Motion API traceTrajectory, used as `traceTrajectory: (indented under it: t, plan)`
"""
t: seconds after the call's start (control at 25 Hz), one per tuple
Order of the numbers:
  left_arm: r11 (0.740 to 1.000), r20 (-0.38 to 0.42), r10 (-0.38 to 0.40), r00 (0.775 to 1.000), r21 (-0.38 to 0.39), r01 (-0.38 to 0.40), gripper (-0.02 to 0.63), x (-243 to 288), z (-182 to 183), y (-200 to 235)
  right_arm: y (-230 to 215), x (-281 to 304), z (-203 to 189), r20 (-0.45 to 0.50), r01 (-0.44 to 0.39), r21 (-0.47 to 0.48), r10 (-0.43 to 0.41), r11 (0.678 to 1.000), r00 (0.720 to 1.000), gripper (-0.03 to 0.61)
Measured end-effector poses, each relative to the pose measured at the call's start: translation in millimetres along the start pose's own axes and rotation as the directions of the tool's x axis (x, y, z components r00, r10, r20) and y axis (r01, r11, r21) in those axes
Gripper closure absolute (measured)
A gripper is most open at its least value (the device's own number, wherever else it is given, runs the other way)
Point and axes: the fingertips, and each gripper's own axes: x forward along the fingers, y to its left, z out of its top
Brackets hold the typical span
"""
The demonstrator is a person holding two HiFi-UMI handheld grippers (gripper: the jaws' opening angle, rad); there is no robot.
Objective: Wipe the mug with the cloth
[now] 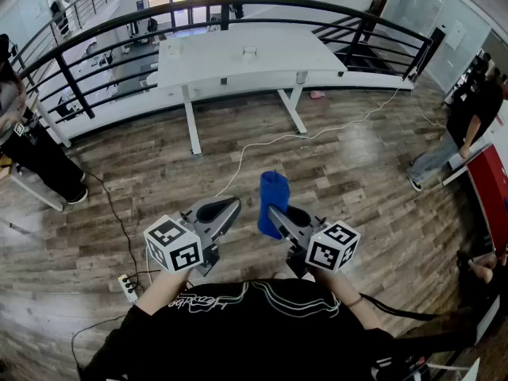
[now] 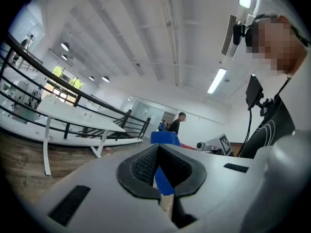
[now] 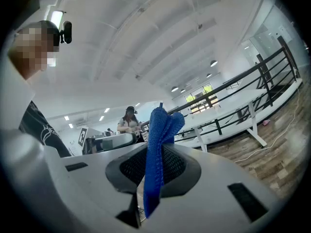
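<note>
Left gripper (image 1: 229, 208): jaws fully together with nothing between them. In the left gripper view (image 2: 159, 171) the blue seen past the pads is the cloth (image 2: 165, 138) in the other gripper, which lies beyond the tips and doesn't touch them.

Right gripper (image 1: 275, 214): clamped on the blue cloth (image 1: 274, 195). In the right gripper view (image 3: 155, 171) the cloth (image 3: 159, 140) is pinched between the pads. It stands upright as a folded bunch above the jaws, with a short tail hanging below the pinch.

Both grippers are held in the air close to the person's chest, above the wood floor (image 1: 373, 189). Their tips are near each other but apart, and neither rests on anything.

Mug: a small pale object (image 1: 250, 52) sits near the middle of the white table (image 1: 214, 66). It's too small to tell whether it's the mug. The table is well apart from the grippers, with bare floor between.

Around:
- A black railing (image 1: 238, 5) curves behind the table's far edge.
- A white cable (image 1: 317, 133) runs across the floor from the table's right leg toward the grippers.
- A power strip (image 1: 127, 286) lies on the floor just left of the person, with a dark cord leading to it.
- One person (image 1: 36, 153) stands at the left edge of the head view.
- Another person (image 1: 468, 121) bends over by a red-topped surface (image 1: 490, 193) at the right edge.

Nothing stands in the way between the grippers and the table.
</note>
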Motion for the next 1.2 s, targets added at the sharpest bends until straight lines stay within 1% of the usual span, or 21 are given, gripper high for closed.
traceTrajectory:
  t: [0.2,0.48,0.64,0.76,0.88,1.0,1.08,1.2]
  plan:
    - [1.000,0.007,-0.003,1.000,0.001,0.003,0.607,-2,0,6,-1,2,0,0.017,0.002,0.001,-0.002,1.000,1.000,0.531]
    - [1.000,0.010,-0.005,1.000,-0.010,0.005,0.607,4,1,11,-6,8,-2,-0.007,-0.008,0.009,0.008,1.000,1.000,0.531]
    - [1.000,0.000,0.008,1.000,-0.018,-0.008,0.607,15,0,22,-21,12,1,0.004,-0.015,0.034,0.015,0.999,1.000,0.531]
    - [1.000,-0.020,0.017,1.000,-0.023,-0.018,0.607,29,-3,37,-42,17,2,0.011,-0.015,0.055,0.014,0.998,1.000,0.531]
    - [1.000,-0.039,0.024,0.999,-0.019,-0.025,0.607,54,-5,58,-76,26,7,0.027,-0.015,0.080,0.013,0.997,1.000,0.531]
    - [0.999,-0.058,0.036,0.998,-0.012,-0.036,0.607,90,-9,89,-123,41,12,0.036,-0.021,0.093,0.018,0.995,0.999,0.531]
    - [0.999,-0.067,0.045,0.997,-0.019,-0.046,0.607,122,-11,121,-168,56,16,0.035,-0.011,0.096,0.007,0.995,0.999,0.531]
    - [0.997,-0.080,0.057,0.995,-0.053,-0.061,0.607,179,-14,180,-250,85,28,0.030,0.018,0.127,-0.022,0.992,0.999,0.531]
